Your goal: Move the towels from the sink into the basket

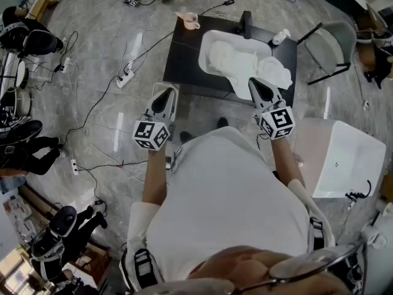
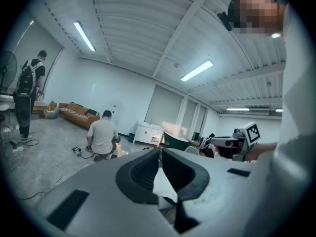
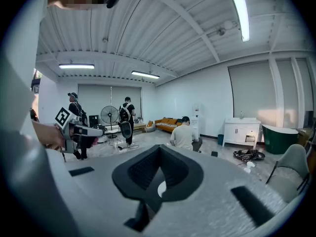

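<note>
White towels (image 1: 245, 63) lie heaped in a white sink (image 1: 206, 42) set in a black table (image 1: 184, 60). A white basket (image 1: 344, 165) stands on the floor to the right of the person. My left gripper (image 1: 164, 94) is held over the floor just short of the table's near edge, jaws shut and empty. My right gripper (image 1: 258, 82) hovers at the near edge of the sink beside the towels, also shut with nothing in it. Both gripper views look level across the room past closed jaws, the left gripper (image 2: 160, 151) and the right gripper (image 3: 158, 148); neither shows towels or basket.
On the table stand a mug (image 1: 191, 21), a black faucet (image 1: 247, 23) and a small white bottle (image 1: 280, 37). A grey chair (image 1: 334, 45) is right of the table. Cables and a power strip (image 1: 126, 77) lie on the floor at left. A person (image 3: 185, 135) crouches farther off.
</note>
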Demonstrator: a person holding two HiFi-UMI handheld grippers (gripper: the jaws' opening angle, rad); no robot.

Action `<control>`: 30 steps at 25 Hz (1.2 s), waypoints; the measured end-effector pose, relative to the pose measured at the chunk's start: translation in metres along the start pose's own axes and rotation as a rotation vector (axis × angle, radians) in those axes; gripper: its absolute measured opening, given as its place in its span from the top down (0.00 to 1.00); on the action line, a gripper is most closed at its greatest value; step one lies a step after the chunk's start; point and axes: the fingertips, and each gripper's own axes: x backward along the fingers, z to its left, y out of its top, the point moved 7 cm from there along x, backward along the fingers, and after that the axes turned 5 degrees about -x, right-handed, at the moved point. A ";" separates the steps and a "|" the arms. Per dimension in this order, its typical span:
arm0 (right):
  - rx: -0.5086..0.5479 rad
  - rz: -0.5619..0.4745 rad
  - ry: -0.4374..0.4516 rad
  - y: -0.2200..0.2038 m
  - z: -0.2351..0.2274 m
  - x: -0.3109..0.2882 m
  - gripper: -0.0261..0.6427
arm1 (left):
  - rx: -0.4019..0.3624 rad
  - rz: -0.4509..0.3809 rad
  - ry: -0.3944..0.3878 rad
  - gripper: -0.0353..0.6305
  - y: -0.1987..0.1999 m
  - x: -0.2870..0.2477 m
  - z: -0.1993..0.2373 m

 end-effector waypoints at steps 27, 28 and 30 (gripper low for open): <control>0.030 0.217 0.061 -0.047 -0.074 -0.097 0.88 | 0.085 0.125 -0.006 0.91 -0.044 -0.066 0.004; 0.033 0.238 0.068 -0.055 -0.080 -0.107 0.87 | 0.091 0.134 -0.005 0.91 -0.049 -0.071 0.003; 0.034 0.285 0.084 -0.074 -0.093 -0.129 0.84 | 0.101 0.151 -0.003 0.91 -0.061 -0.083 0.003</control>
